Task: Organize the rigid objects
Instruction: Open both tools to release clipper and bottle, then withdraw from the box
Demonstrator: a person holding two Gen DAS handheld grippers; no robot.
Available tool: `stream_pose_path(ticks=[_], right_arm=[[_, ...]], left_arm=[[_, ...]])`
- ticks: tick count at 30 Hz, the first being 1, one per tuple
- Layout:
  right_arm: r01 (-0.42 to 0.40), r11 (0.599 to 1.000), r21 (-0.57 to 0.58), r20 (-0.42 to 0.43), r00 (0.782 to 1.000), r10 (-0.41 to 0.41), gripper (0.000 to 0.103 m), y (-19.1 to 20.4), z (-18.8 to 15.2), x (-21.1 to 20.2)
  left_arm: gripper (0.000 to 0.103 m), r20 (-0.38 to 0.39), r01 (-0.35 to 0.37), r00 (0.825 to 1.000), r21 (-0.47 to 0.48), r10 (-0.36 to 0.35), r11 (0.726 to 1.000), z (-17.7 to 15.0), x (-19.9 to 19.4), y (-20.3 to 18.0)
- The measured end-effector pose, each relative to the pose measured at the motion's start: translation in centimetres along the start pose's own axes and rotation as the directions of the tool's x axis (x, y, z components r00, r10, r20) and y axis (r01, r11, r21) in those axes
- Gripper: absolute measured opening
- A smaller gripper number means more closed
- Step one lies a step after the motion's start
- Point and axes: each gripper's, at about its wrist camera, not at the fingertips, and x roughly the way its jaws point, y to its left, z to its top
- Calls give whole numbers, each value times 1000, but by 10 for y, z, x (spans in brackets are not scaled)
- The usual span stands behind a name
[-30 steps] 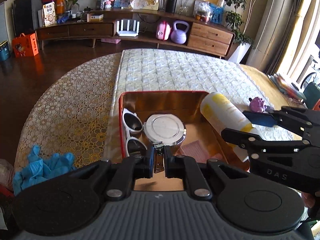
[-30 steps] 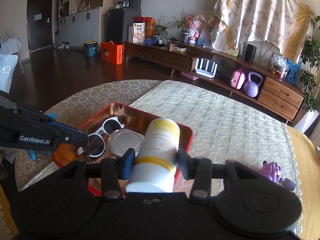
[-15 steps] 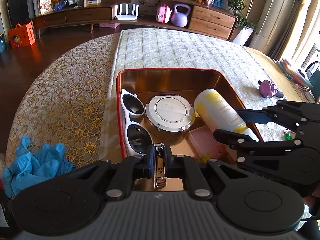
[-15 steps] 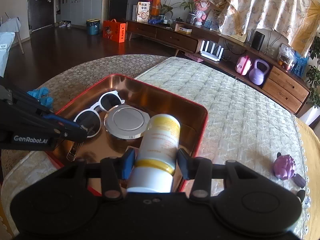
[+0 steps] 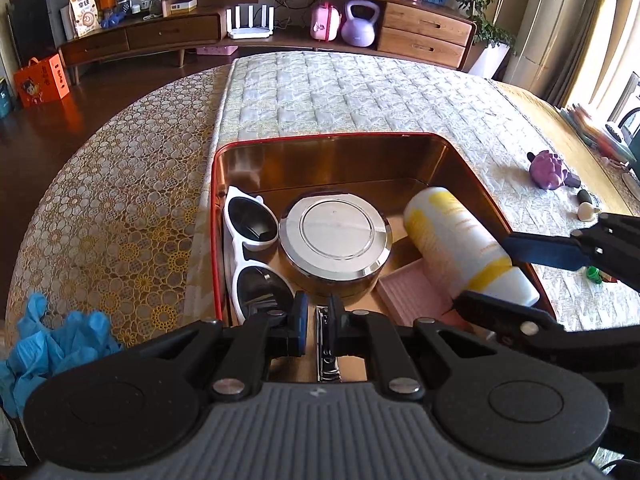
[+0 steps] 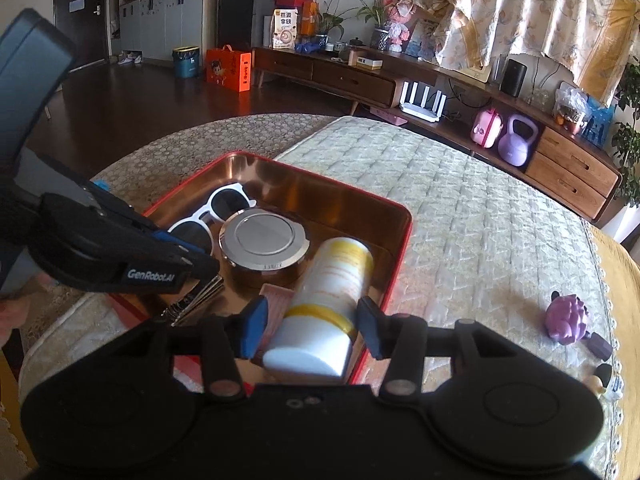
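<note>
Right gripper (image 6: 311,330) jaws opening off the bottle (image 6: 325,300), newly laid in the tray (image 5: 472,168); left gripper (image 5: 318,320), lowered beside it, clamps the nail clipper (image 5: 327,344), due next.

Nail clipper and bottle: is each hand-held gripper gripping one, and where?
Left hand-held gripper pinches the nail clipper across its sides. Right hand-held gripper is opening around the bottle near its yellow band, pads off it.

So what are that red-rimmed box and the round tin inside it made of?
The box looks like tin-plated metal: its coppery inner walls shine and mirror the light. The round tin seems polished steel or chrome, with a bright silvery lid; the look alone cannot settle it.
</note>
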Motion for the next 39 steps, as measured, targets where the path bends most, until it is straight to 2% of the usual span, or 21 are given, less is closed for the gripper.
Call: stream_pose_path(ticks=[4,11,17,30,33,39], right_arm=[[-15,1000,20,19,1000,15,57,-3,-3,-14],[-37,993,110,31,999,34,61,-16,-7,-35],[-40,989,145,56,998,32,64,-22,-11,-56],[-46,970,240,129,991,15,75,-45,-30,-107],[-43,963,267,137,991,6,75,-52,-39,-116],[4,955,295,156,986,-52,84,-71,-61,-139]], left_arm=[[10,-1,-10,1000,-9,10,1000,-1,-1,-2],[10,1,-12,1000,-18,12,1000,-6,-9,-5],[10,29,-7,1000,-11,7,1000,-7,-27,-14],[11,84,40,996,31,-42,999,-11,-56,-51],[16,100,49,994,42,-52,998,-12,-61,-61],[24,125,73,989,71,-81,995,-14,-68,-85]])
